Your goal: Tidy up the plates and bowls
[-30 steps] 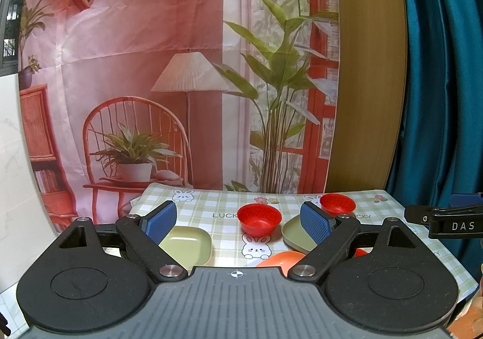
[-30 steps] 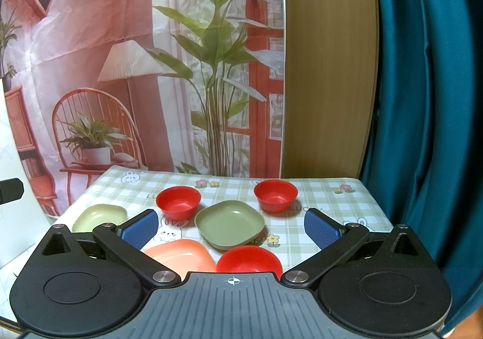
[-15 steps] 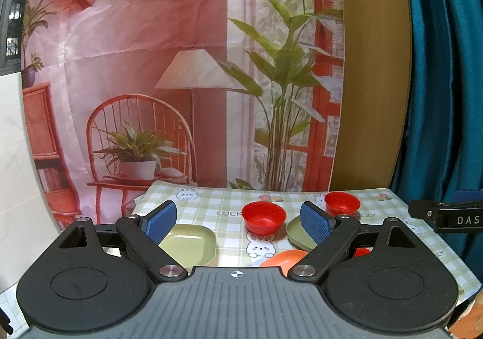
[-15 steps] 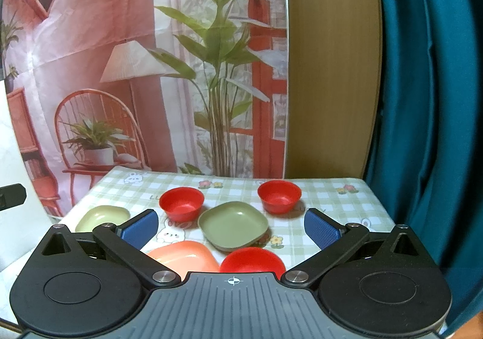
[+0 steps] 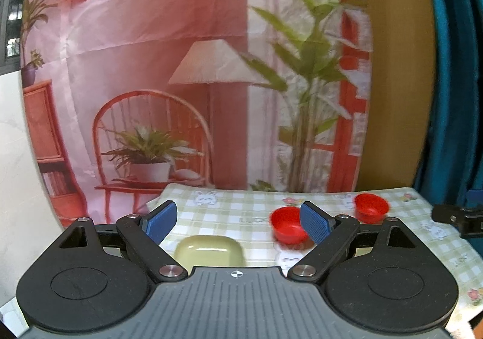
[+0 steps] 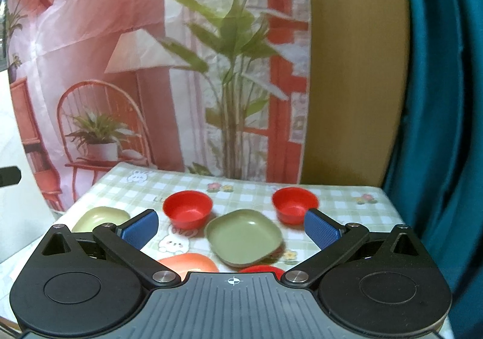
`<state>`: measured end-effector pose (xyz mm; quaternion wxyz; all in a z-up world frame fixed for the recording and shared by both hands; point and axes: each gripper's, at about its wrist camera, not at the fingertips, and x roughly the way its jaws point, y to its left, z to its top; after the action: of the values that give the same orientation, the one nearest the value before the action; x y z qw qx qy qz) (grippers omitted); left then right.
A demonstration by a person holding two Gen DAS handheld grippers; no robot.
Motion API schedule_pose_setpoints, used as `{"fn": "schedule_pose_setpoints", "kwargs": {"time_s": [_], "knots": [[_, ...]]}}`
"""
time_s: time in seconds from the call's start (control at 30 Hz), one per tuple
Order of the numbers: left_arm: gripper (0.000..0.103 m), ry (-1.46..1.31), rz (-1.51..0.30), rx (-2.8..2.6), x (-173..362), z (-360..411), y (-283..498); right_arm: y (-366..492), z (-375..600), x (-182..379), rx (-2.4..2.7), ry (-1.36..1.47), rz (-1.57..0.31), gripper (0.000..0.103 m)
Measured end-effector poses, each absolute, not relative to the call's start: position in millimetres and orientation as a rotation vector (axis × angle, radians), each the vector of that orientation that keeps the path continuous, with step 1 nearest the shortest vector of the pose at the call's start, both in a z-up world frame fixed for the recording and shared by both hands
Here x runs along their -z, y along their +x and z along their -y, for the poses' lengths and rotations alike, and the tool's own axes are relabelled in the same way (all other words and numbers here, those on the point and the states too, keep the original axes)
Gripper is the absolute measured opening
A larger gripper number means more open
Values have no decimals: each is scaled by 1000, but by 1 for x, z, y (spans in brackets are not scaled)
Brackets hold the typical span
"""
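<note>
In the right wrist view, a dark green plate point(image 6: 245, 237) lies mid-table between two red bowls point(image 6: 187, 208) point(image 6: 295, 208). A light green plate point(image 6: 101, 218) lies at the left, an orange plate point(image 6: 190, 261) and a third red bowl point(image 6: 262, 269) near the front. My right gripper point(image 6: 231, 228) is open and empty above the green plate's near side. In the left wrist view, my left gripper point(image 5: 238, 222) is open and empty above the light green plate point(image 5: 209, 250); two red bowls point(image 5: 286, 225) point(image 5: 371, 207) show to the right.
The table has a green checked cloth point(image 6: 250, 191) and stands against a printed backdrop point(image 6: 151, 67). A wooden panel point(image 6: 353, 82) and teal curtain point(image 6: 437, 97) stand at the right. The right gripper's tip point(image 5: 459, 218) shows at the left view's right edge.
The left gripper has swung left, so the light green plate now sits between its fingers. The right gripper has moved slightly forward and lower toward the dishes. Both stay open.
</note>
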<state>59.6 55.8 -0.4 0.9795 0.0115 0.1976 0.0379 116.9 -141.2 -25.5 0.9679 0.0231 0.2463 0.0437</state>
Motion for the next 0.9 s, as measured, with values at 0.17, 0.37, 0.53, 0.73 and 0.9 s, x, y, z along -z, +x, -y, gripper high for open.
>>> {"fn": "schedule_pose_setpoints", "kwargs": {"time_s": [0.17, 0.37, 0.53, 0.73, 0.9], "knots": [[88, -3, -443, -120, 11, -89, 91, 145, 116, 45, -148, 55, -520, 102], [83, 29, -495, -170, 30, -121, 133, 189, 71, 73, -226, 41, -559, 94], [80, 13, -512, -199, 50, -153, 170, 227, 28, 101, -290, 48, -600, 86], [77, 12, -561, -240, 90, -183, 216, 280, -33, 142, -372, 45, -682, 74], [75, -54, -637, -220, 135, -201, 249, 313, -63, 173, -385, 36, -765, 61]]}}
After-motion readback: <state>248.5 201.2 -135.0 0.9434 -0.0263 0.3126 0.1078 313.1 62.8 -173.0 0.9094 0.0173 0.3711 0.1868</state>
